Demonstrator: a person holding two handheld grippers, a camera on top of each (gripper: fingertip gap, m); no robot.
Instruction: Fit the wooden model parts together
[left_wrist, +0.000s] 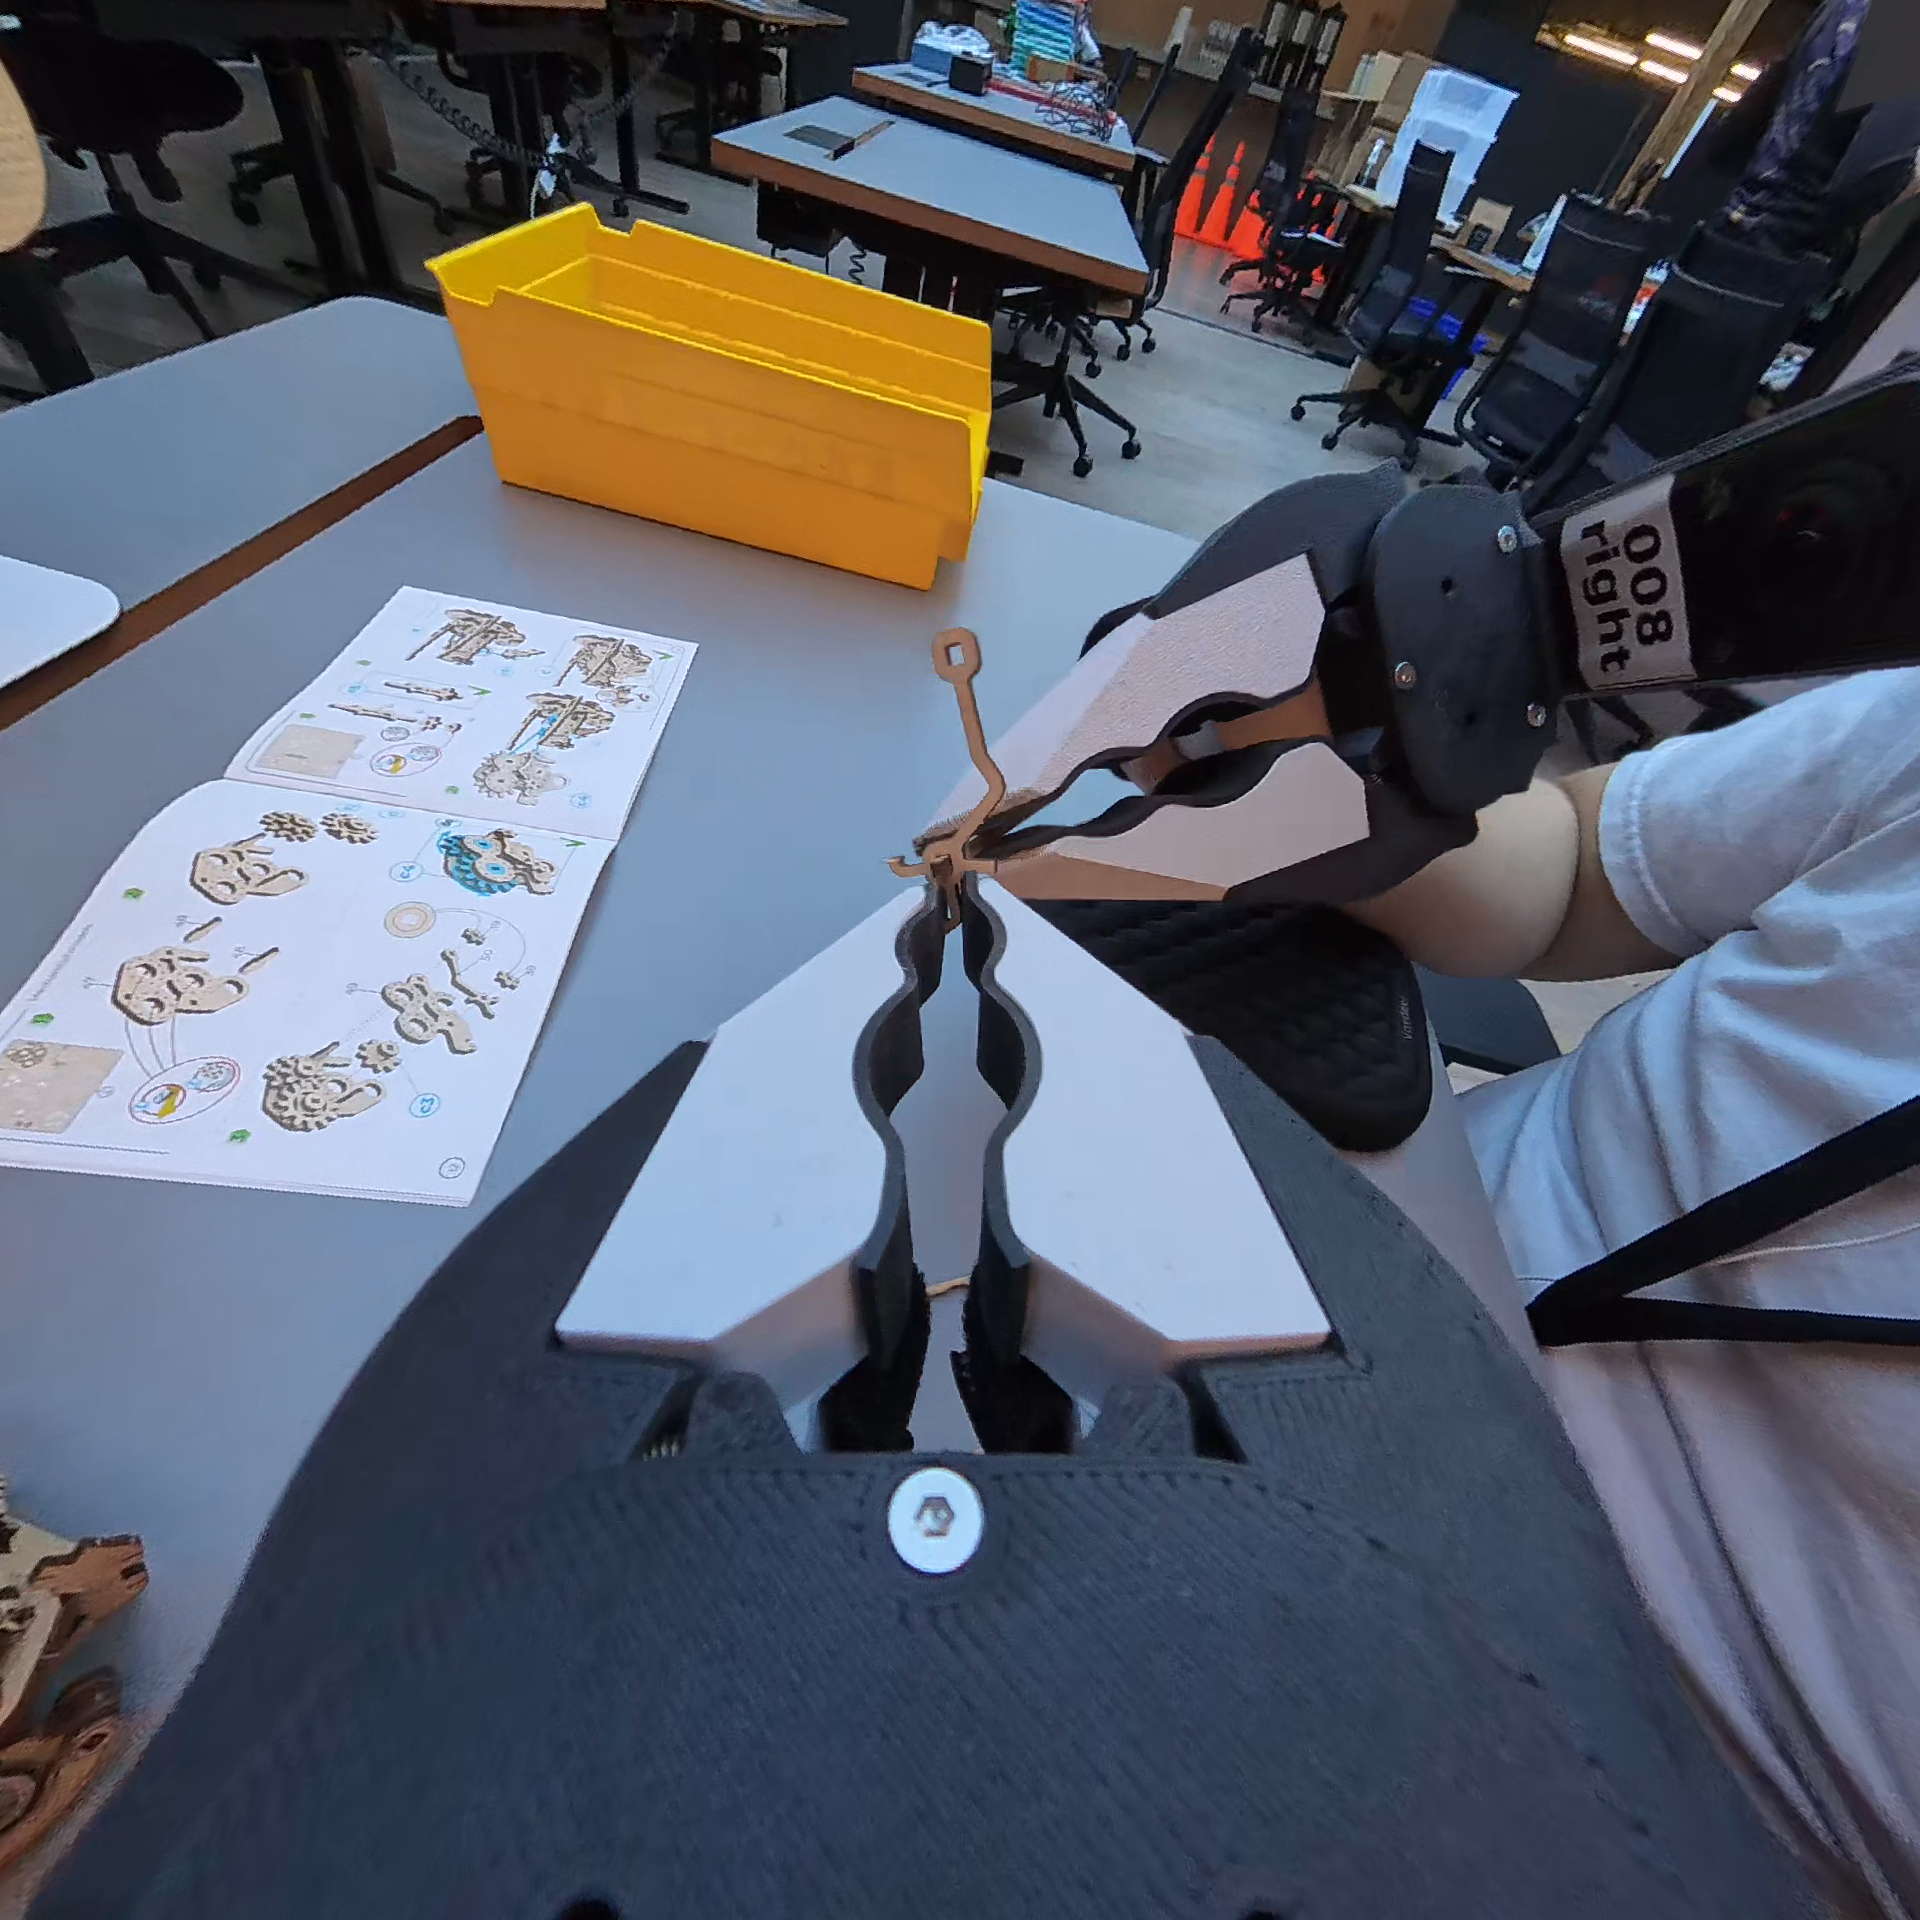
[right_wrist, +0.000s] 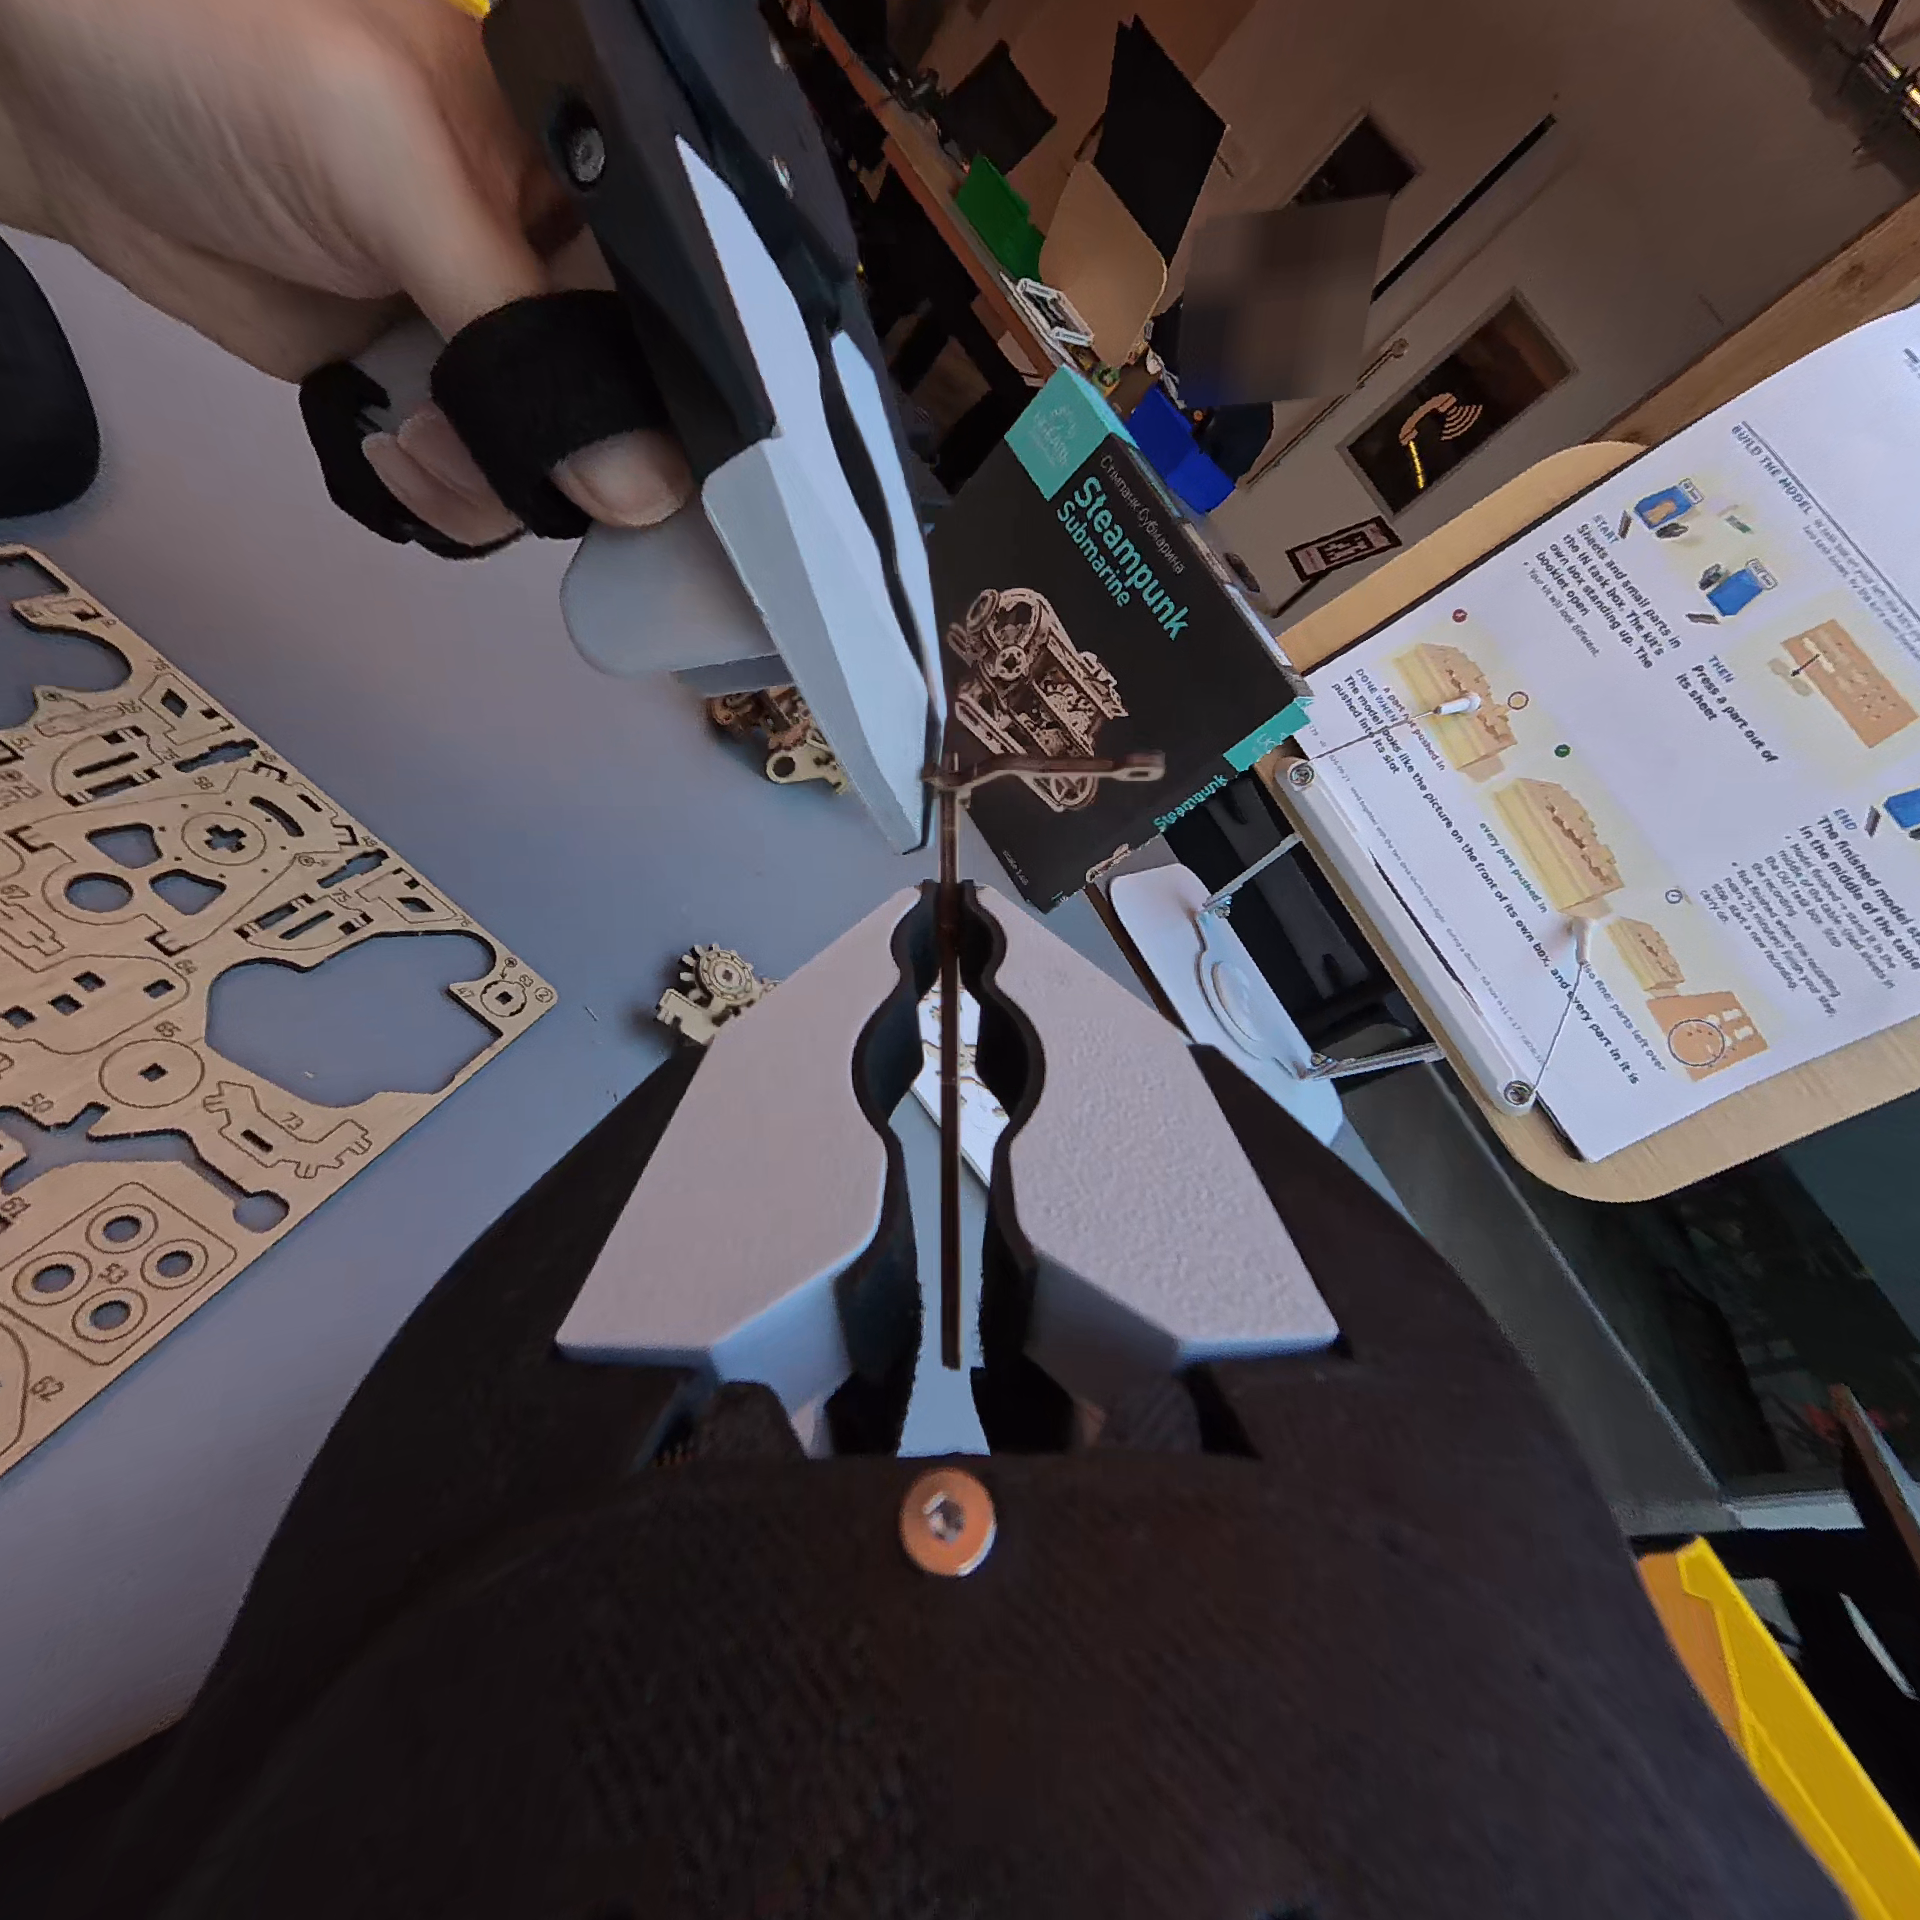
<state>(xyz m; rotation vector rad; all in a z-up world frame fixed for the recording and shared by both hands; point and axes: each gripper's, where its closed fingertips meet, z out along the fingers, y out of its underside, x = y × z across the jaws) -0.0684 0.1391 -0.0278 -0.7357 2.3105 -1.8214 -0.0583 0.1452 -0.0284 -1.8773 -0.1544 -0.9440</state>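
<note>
We see the left gripper (left_wrist: 948, 902) pinching a small wooden hook piece (left_wrist: 928, 864) at its tips, while the right gripper (left_wrist: 1003, 831) clamps a thin wooden lever (left_wrist: 971, 727) with a square-holed end, the two parts meeting above the grey table (left_wrist: 727, 831). Nearby lie the open instruction booklet (left_wrist: 312, 914), a yellow bin (left_wrist: 717, 416), a punched wooden parts sheet (right_wrist: 208, 935) and the kit box (right_wrist: 1101, 644).

Left gripper (left_wrist: 948, 906): black ribbed printed body, pale grey wedge finger blocks, black wavy-edged pads (left_wrist: 896, 1049), one silver hex screw (left_wrist: 935, 1520) behind them. Right gripper (left_wrist: 987, 831): same build, small screws, white printed label band (left_wrist: 1624, 608). Wearer: white short sleeve (left_wrist: 1756, 821), black finger loops (right_wrist: 540, 400), black strap (left_wrist: 1725, 1226).
</note>
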